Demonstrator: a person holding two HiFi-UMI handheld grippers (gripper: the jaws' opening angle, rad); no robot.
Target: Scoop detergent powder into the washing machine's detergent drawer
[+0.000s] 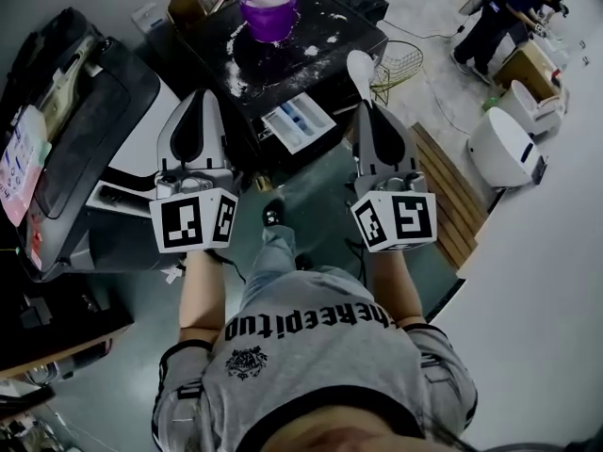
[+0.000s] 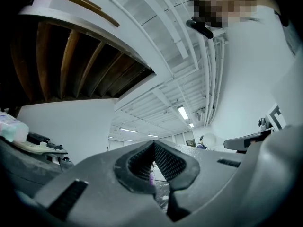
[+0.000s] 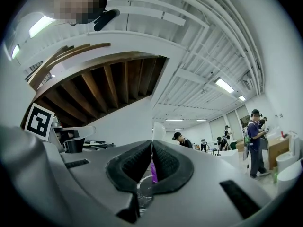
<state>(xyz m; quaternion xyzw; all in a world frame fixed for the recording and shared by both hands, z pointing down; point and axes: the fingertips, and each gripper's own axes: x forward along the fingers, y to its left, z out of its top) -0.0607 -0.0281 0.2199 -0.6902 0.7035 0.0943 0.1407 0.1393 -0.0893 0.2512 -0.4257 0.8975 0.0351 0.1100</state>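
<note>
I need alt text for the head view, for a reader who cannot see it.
Seen from above, a person holds two grippers: the right gripper is shut on a white scoop, the left gripper is shut and empty. Ahead, a purple tub of powder stands beyond the open detergent drawer.

**Scoop gripped, drawer open, tub of powder ahead**

The white plastic scoop (image 1: 361,68) stands clamped by its handle between the closed jaws of the right gripper (image 1: 364,104). Its oval bowl rises past the jaw tips; whether it carries powder cannot be told.

The white detergent drawer with blue compartments (image 1: 297,121) is pulled out of the black washing machine (image 1: 325,36). It lies low between the right gripper's jaws and those of the left gripper (image 1: 200,100).

Farther ahead of both pairs of jaws, a purple translucent tub (image 1: 268,9) sits upright on the machine's top, holding white detergent powder (image 1: 268,0). Spilled powder dusts the top around it.
</note>
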